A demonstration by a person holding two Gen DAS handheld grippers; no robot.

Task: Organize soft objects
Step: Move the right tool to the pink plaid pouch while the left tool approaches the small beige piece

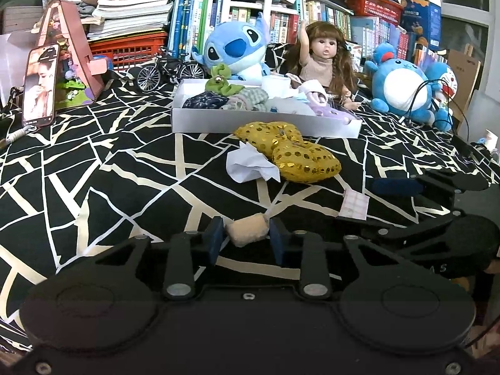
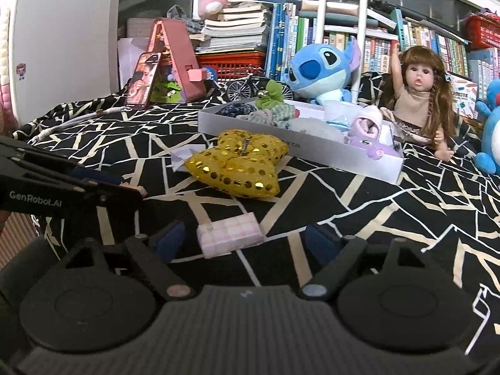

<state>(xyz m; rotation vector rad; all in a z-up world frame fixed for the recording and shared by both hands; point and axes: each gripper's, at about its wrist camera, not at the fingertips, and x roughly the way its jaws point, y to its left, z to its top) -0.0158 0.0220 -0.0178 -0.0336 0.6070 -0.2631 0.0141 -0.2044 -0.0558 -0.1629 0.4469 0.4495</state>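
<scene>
Left wrist view first: the left gripper (image 1: 247, 234) is clamped narrow on a small beige fabric roll (image 1: 248, 230), both blue pads pressing its ends, low over the black-and-white bedspread (image 1: 93, 168). That one looks secured. From here the white box (image 1: 265, 122) of soft things sits at twelve o'clock, with the gold sequined bow (image 1: 289, 151) and a crumpled white tissue (image 1: 250, 165) lying between gripper and box.

Over to the right wrist view, and the right gripper (image 2: 247, 243) stands wide, with the pink checked pad (image 2: 229, 236) lying flat between its fingers but neither pad touching it yet. The bow is at twelve o'clock, the box beyond at one.

Judging the step: the right side wants to close squarely across the pad's short sides, keeping low so the thin piece does not slip under a fingertip. It is flat and floppy, so a firm, centred pinch should serve best. The left should lift clear of the bow and tissue before carrying toward the box, which is already crowded.
</scene>
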